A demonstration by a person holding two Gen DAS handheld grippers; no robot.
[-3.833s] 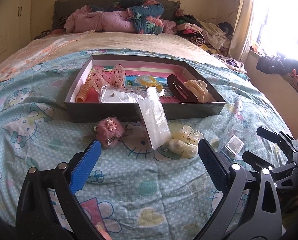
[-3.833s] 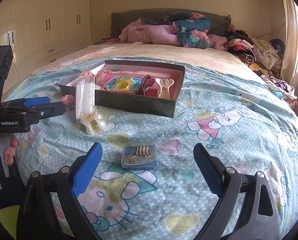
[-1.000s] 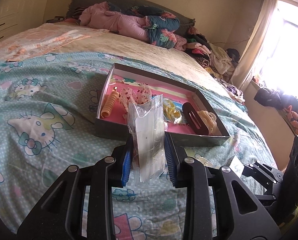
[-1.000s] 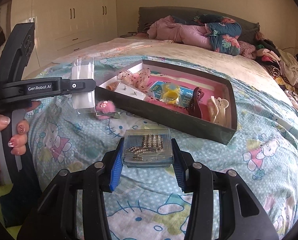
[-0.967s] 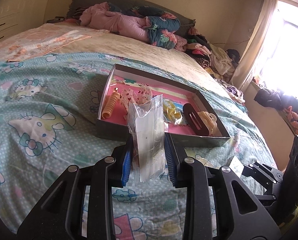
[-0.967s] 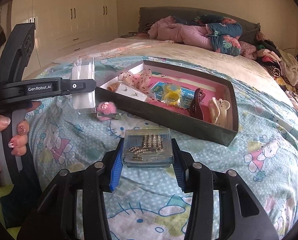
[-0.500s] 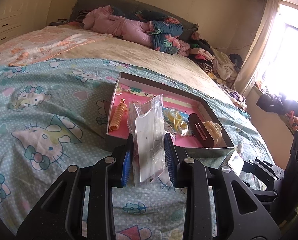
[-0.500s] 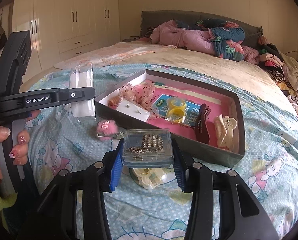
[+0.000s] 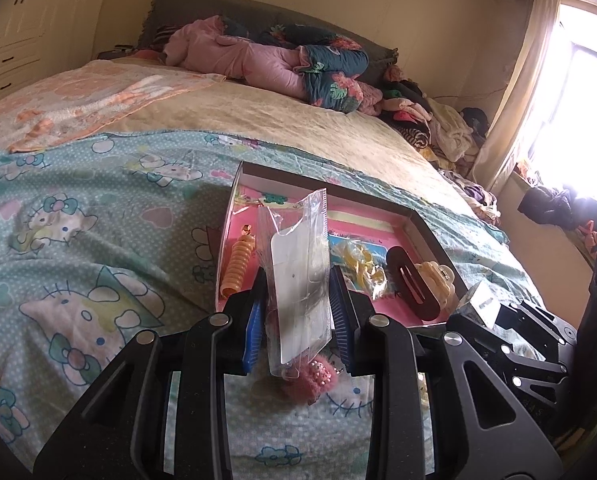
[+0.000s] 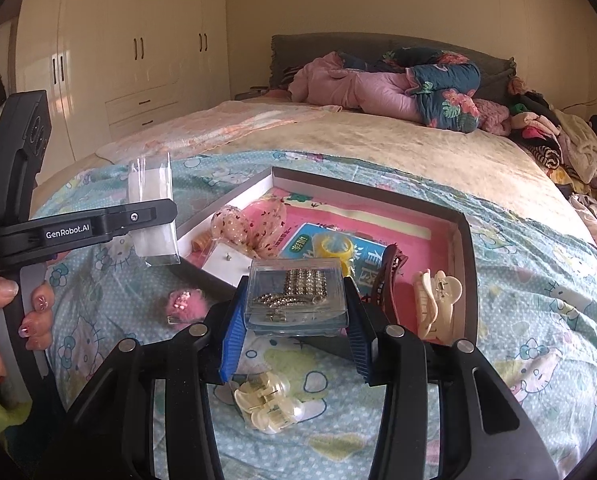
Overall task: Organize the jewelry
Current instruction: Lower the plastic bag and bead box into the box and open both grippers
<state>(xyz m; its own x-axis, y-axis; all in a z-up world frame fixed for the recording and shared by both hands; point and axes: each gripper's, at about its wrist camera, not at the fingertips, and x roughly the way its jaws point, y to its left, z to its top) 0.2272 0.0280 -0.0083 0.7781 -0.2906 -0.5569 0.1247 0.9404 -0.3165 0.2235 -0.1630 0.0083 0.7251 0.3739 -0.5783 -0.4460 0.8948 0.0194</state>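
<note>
Above the near edge of the tray (image 10: 468,280), the right claw (image 10: 294,328) holds a clear case (image 10: 296,300) of rhinestone pieces, clamped by its two short sides between the blue pads. Beside it, off the tray's near left corner, the left claw (image 9: 298,312) is closed on a clear sleeve (image 9: 300,276) with a white card inside, held upright and gripped low, so most of the sleeve stands free above the pads. Both loads hang in the air, clear of the bed (image 10: 538,320).

Inside the tray lie an orange coil (image 9: 238,268), a spotted bow (image 10: 254,224), an earring card (image 10: 226,260), yellow bands (image 10: 332,246), a brown clip (image 10: 384,284) and a cream clip (image 10: 436,300). On the bed before the tray's near edge lie a pink pompom clip (image 10: 184,304) and a pale clip (image 10: 264,404).

My guess is that both pieces are headed into the tray. Risks from here:

- The sleeve is limp and slick, so it may slide out of the pads or fold over on release and land across the near edge.
- The case is hard and smooth, and a tilt could let it slip.
- Free floor in the tray is scarce, so either piece may land on what is already there.
- The claws work close together and could knock each other.
</note>
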